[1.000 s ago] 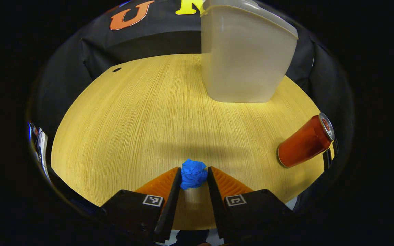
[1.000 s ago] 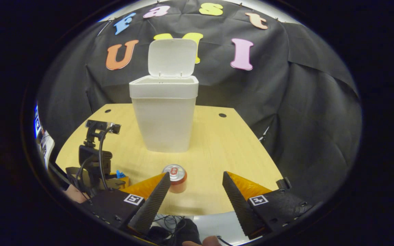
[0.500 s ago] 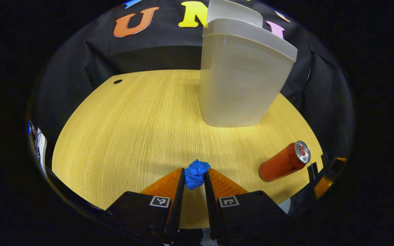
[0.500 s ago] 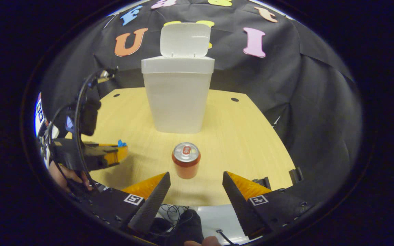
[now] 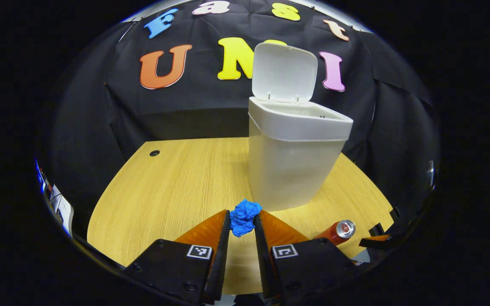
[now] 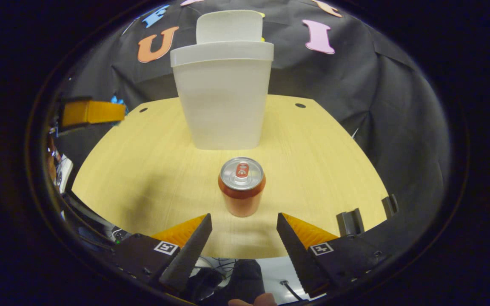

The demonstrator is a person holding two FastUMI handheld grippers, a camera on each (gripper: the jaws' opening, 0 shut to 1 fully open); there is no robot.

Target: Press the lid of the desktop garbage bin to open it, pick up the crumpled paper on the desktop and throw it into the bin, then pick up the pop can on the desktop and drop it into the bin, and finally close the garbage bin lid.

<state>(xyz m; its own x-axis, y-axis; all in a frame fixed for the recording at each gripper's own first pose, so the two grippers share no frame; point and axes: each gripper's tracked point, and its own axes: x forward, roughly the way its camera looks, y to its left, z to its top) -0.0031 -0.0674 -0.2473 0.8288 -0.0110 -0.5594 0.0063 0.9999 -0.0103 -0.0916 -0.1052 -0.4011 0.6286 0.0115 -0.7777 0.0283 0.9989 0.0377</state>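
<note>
No legible text or labels.

With its lid (image 5: 284, 72) tipped up, the bin (image 5: 294, 165) mouth stands open from above, while the upright can (image 6: 241, 187) blocks the bench (image 6: 313, 170) stretch before the bin.

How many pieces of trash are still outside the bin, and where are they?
2. The blue paper ball is held between the left gripper fingers, above the table. The can stands upright on the table, ahead of the open right gripper.
</note>
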